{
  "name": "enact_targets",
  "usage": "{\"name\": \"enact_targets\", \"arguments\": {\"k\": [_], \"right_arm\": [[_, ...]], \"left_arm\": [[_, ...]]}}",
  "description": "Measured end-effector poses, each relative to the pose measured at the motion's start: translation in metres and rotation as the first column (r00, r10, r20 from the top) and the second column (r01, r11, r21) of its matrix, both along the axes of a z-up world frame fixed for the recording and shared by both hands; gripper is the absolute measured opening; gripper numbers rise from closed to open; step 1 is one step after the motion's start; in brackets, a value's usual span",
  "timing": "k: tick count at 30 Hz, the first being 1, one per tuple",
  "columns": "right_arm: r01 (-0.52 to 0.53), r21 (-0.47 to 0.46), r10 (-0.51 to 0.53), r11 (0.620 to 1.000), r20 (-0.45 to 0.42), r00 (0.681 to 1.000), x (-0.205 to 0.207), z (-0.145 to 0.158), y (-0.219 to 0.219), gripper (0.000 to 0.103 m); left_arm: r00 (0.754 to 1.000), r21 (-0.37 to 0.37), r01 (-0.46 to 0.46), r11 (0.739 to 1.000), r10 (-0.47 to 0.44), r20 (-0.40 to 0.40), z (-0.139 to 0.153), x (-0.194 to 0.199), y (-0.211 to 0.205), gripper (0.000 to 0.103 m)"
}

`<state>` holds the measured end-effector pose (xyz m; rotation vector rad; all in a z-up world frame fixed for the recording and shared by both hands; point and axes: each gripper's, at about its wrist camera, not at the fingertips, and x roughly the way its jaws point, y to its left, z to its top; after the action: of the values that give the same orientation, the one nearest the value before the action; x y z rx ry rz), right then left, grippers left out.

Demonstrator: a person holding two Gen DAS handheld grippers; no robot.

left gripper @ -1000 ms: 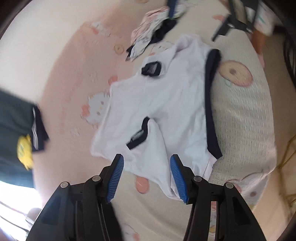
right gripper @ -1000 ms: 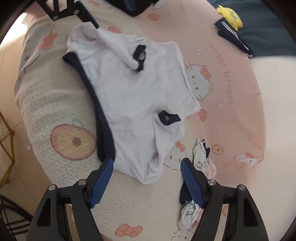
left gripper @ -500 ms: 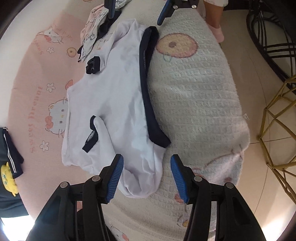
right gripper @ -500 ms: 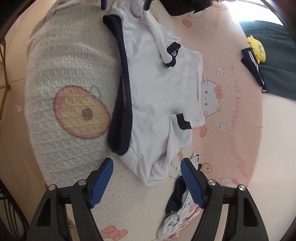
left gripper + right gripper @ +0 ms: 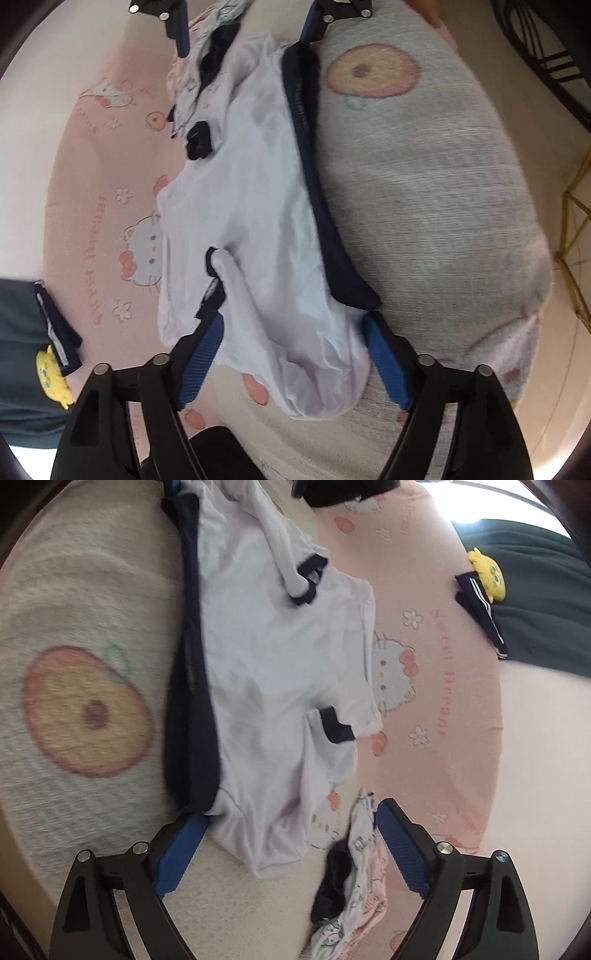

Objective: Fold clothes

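Observation:
A white T-shirt [image 5: 251, 206] with navy sleeve cuffs and a navy band [image 5: 317, 192] lies spread on the bed, half on the pink sheet, half on the waffle blanket. My left gripper [image 5: 293, 325] is open, its blue fingers straddling the near rumpled end of the shirt. At the far end the right gripper [image 5: 245, 33] also stands open around the cloth. In the right wrist view the T-shirt [image 5: 266, 657] runs away from my open right gripper [image 5: 291, 814], whose left finger touches the navy band [image 5: 188, 686].
A small patterned garment [image 5: 354, 878] lies bunched by the right finger. A dark green garment with a yellow patch [image 5: 535, 602] sits across the pink sheet. The white blanket with a peach motif [image 5: 424, 166] drops off to the floor, where a gold wire frame [image 5: 576, 229] stands.
Both grippers have come down closer to the shirt, each now straddling one end of it. Both have stayed open. The shirt lies much as before.

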<state>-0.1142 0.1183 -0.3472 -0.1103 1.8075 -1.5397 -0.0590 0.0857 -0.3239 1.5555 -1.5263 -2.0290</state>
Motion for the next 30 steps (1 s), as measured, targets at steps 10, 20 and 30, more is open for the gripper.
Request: {"name": "enact_targets", "arguments": {"k": [10,20,30], "right_arm": [[-0.059,-0.007,0.059,0.998,-0.012,0.998,0.004,-0.002,-0.001,0.092],[-0.111,0.004,0.111,0.994,0.004,0.994,0.017,-0.008,0.003,0.091],[-0.117,0.026,0.113,0.993,0.127,0.985,0.030,-0.029,0.021,0.009]], "left_arm": [[0.992,-0.158,0.126,0.979,-0.124,0.024,-0.016,0.009,-0.001,0.078],[0.998,-0.138,0.038,0.990,-0.045,-0.044,-0.011,-0.025,-0.019,0.094],[0.999,-0.041,0.041,0.998,-0.040,0.032,-0.021,0.006,0.007,0.031]]}}
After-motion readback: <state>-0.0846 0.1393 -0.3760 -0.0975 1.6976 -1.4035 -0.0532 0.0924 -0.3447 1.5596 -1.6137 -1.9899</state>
